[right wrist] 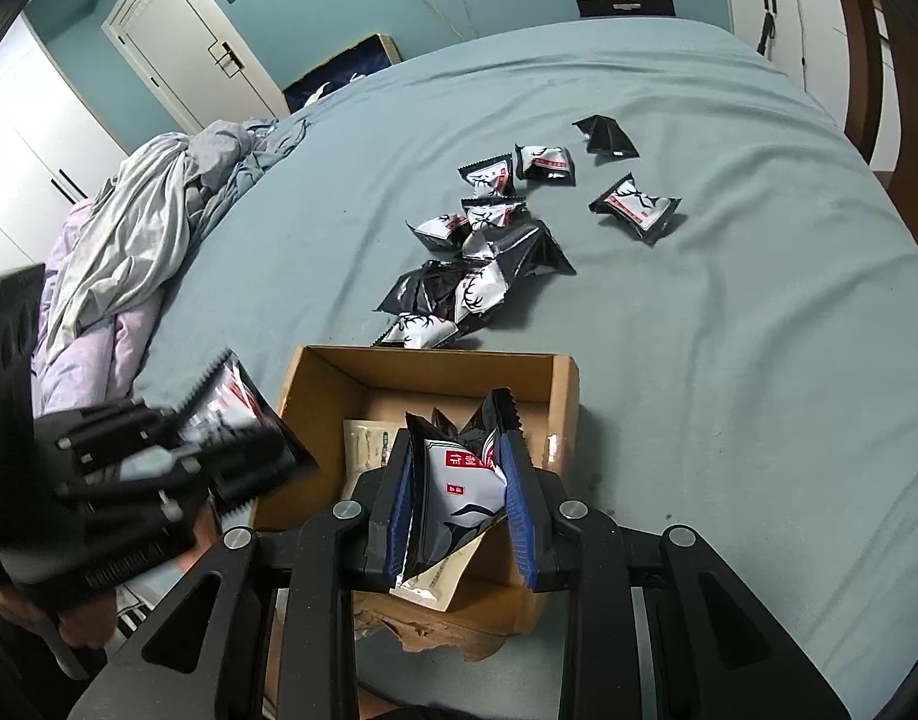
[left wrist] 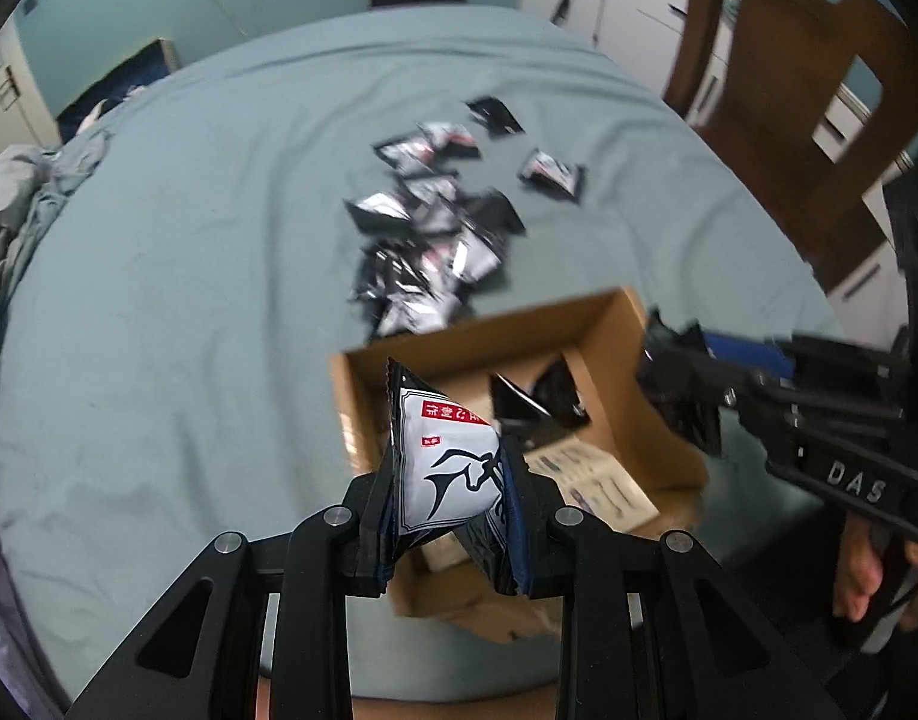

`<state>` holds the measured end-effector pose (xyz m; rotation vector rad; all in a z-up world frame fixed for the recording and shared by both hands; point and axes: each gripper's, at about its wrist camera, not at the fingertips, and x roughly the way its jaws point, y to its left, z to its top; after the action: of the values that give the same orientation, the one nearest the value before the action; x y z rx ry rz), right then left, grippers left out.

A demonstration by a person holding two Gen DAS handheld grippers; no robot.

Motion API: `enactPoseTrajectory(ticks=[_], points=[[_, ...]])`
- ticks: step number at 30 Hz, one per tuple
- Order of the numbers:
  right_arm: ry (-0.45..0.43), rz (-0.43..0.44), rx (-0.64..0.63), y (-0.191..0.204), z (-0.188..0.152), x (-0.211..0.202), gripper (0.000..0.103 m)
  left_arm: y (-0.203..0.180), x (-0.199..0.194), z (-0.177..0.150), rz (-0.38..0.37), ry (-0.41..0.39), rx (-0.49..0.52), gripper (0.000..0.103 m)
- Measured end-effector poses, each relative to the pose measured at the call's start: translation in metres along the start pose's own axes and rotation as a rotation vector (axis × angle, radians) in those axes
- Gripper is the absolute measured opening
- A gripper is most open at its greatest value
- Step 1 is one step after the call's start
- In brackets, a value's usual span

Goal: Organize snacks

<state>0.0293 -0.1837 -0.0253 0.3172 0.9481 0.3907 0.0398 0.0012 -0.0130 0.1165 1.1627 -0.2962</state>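
A brown cardboard box (left wrist: 633, 372) (right wrist: 564, 396) sits on a teal bed sheet. My left gripper (left wrist: 453, 516) is shut on a black-and-white snack packet (left wrist: 447, 474) over the box's near left corner; it also shows in the right wrist view (right wrist: 243, 450). My right gripper (right wrist: 459, 516) is shut on a similar snack packet (right wrist: 465, 486) above the box's inside; it shows in the left wrist view (left wrist: 687, 396) at the box's right wall. One packet (left wrist: 537, 402) and a paper leaflet (left wrist: 597, 480) lie in the box. A pile of loose packets (right wrist: 465, 264) (left wrist: 435, 240) lies beyond the box.
A crumpled blanket (right wrist: 135, 240) lies at the bed's left. A wooden chair (left wrist: 807, 96) stands at the right. A white door (right wrist: 183, 42) and white cabinets (right wrist: 777, 6) stand at the back. The box's near edge (right wrist: 453, 636) is torn.
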Motion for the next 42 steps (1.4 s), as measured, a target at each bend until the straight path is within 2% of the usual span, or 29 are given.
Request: enactPoseTrajectory(ticks=[3,5,7,11,15,23,24,26,28,31,33,37,42], points=[[0.0,-0.004,-0.005,0.002,0.001,0.0,0.026,-0.009,0.006,-0.002,-0.002,0.01,0.033,0.033],[-0.001,-0.008,-0.009,0.003,0.001,-0.001,0.026,-0.01,0.004,-0.001,0.007,-0.011,0.03,0.068],[-0.002,-0.008,-0.011,0.003,0.001,-0.001,0.026,-0.008,-0.002,0.0,0.029,-0.057,0.019,0.08],[-0.009,-0.013,-0.009,0.002,0.001,-0.002,0.026,-0.001,-0.008,0.003,0.066,-0.09,0.002,0.08],[-0.01,-0.011,-0.014,0.002,0.0,-0.001,0.026,0.009,-0.006,0.006,0.101,-0.089,-0.031,0.08],[-0.057,0.001,-0.058,0.011,-0.002,-0.013,0.031,0.025,-0.006,0.008,0.099,-0.083,-0.097,0.08],[-0.063,0.008,-0.059,0.012,-0.003,-0.015,0.033,0.025,-0.006,0.008,0.1,-0.082,-0.099,0.08],[-0.078,0.029,-0.053,0.012,-0.004,-0.018,0.045,0.026,-0.006,0.008,0.105,-0.079,-0.103,0.08],[-0.107,0.039,-0.048,0.012,-0.006,-0.023,0.066,0.027,-0.005,0.008,0.107,-0.076,-0.108,0.08],[-0.151,0.033,-0.037,0.009,-0.008,-0.031,0.077,0.028,-0.003,0.009,0.111,-0.072,-0.116,0.08],[-0.158,0.033,-0.02,0.005,-0.009,-0.034,0.081,0.03,-0.002,0.009,0.113,-0.069,-0.123,0.08],[-0.134,0.028,0.04,-0.007,-0.005,-0.03,0.081,0.032,0.004,0.01,0.111,-0.048,-0.127,0.08],[-0.082,-0.032,0.081,-0.02,0.013,-0.016,0.081,0.035,0.012,0.015,0.093,-0.024,-0.141,0.08]])
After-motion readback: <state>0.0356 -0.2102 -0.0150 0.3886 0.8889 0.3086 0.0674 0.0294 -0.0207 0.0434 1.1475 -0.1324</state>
